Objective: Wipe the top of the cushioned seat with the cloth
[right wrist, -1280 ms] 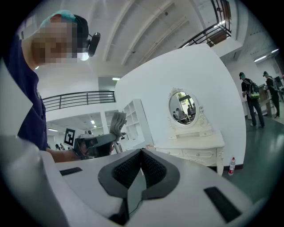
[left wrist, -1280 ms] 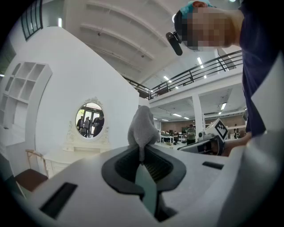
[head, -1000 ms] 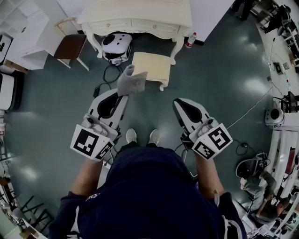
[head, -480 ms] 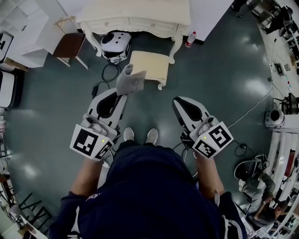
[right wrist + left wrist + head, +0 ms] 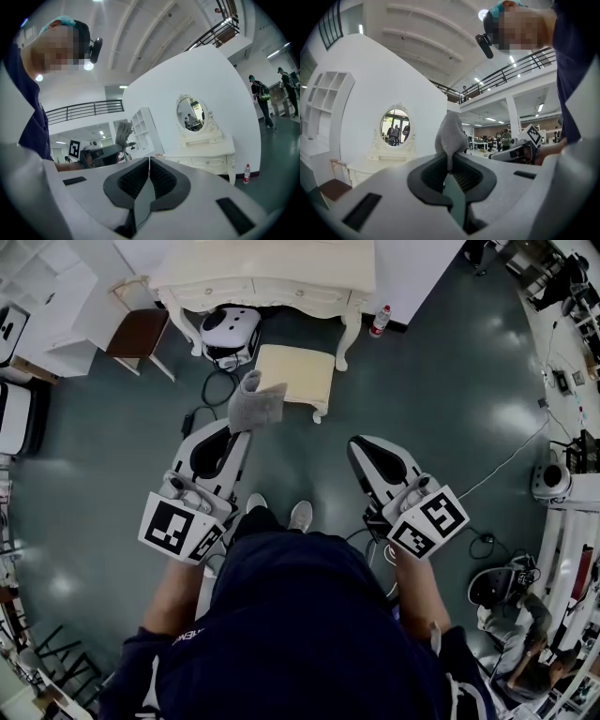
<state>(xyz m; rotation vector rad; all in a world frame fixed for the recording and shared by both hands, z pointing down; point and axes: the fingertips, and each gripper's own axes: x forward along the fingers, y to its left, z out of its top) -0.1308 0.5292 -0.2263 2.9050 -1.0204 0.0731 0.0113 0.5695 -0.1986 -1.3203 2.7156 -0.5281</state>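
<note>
A cream cushioned stool (image 5: 294,379) stands on the floor in front of the dressing table. My left gripper (image 5: 245,431) is shut on a grey cloth (image 5: 255,405), which sticks up past the jaw tips and overlaps the stool's near left corner in the head view. In the left gripper view the cloth (image 5: 451,136) rises from between the closed jaws of the left gripper (image 5: 449,158). My right gripper (image 5: 354,450) is held to the right, shut with nothing in it; its jaws meet in the right gripper view (image 5: 149,161).
A white dressing table (image 5: 267,277) with an oval mirror (image 5: 190,113) stands behind the stool. A white round device (image 5: 231,332) and cables lie under it. A brown chair (image 5: 139,334) is at left, a bottle (image 5: 380,321) at right. The person's feet (image 5: 279,512) are below.
The stool and table have shifted slightly up and left in the head view. The left gripper with the cloth has moved a little toward the stool. The right gripper has hardly moved.
</note>
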